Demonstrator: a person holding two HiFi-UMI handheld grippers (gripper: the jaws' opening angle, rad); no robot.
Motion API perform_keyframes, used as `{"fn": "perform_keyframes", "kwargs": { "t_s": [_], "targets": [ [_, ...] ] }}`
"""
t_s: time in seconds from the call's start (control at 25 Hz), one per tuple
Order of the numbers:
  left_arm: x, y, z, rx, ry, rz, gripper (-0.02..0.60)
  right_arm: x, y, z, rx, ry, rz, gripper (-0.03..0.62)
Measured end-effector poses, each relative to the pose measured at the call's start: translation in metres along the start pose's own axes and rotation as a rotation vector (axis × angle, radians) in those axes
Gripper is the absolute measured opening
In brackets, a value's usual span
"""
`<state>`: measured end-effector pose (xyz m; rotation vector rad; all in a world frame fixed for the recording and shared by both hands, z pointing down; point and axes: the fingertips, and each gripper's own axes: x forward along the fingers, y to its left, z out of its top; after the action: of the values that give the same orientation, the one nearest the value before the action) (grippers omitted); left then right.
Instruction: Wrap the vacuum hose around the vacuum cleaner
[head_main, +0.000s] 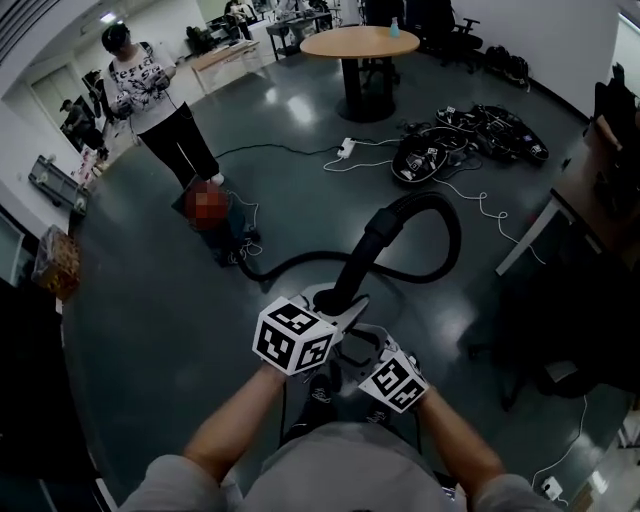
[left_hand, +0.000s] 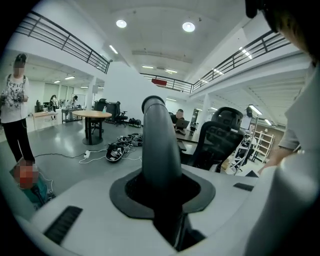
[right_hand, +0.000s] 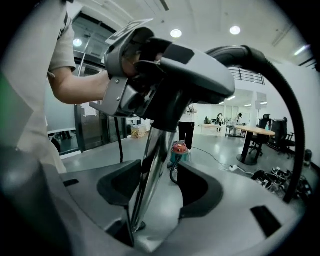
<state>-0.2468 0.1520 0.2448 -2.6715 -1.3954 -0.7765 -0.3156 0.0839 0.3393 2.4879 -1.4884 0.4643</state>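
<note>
Your left gripper (left_hand: 161, 192) is clamped on the hose (head_main: 440, 215) at its smooth, stiff black end, and the hold looks firm. Your right gripper (right_hand: 160, 187) stands spread around the wand (right_hand: 150, 170), a slick chrome tube that leans against one jaw only. If you pull now, I judge it will slide or swing free, so squeeze first.

From your hands the hose, black and rubbery, arcs up towards 1 o'clock. It then trails across the glossy floor (head_main: 150, 300) to the vacuum (head_main: 228, 228), a squat red-and-teal canister well apart at 11 o'clock. That springy loop may resist coiling and spring back off the body. Hauling on it from where you stand could drag or tip the vacuum.
</note>
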Motion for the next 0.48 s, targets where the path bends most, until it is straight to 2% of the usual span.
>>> {"fn": "perform_keyframes", "kwargs": {
  "t_s": [0.28, 0.48],
  "targets": [
    [-0.010, 0.054, 0.015, -0.028, -0.083, -0.053, 0.107, 0.028, -0.017, -0.010, 0.116, 0.098, -0.098, 0.212],
    [-0.030, 0.112, 0.025, -0.069, -0.148, -0.033, 0.107, 0.075, -0.018, -0.009, 0.206, 0.135, -0.078, 0.247]
  ]
}}
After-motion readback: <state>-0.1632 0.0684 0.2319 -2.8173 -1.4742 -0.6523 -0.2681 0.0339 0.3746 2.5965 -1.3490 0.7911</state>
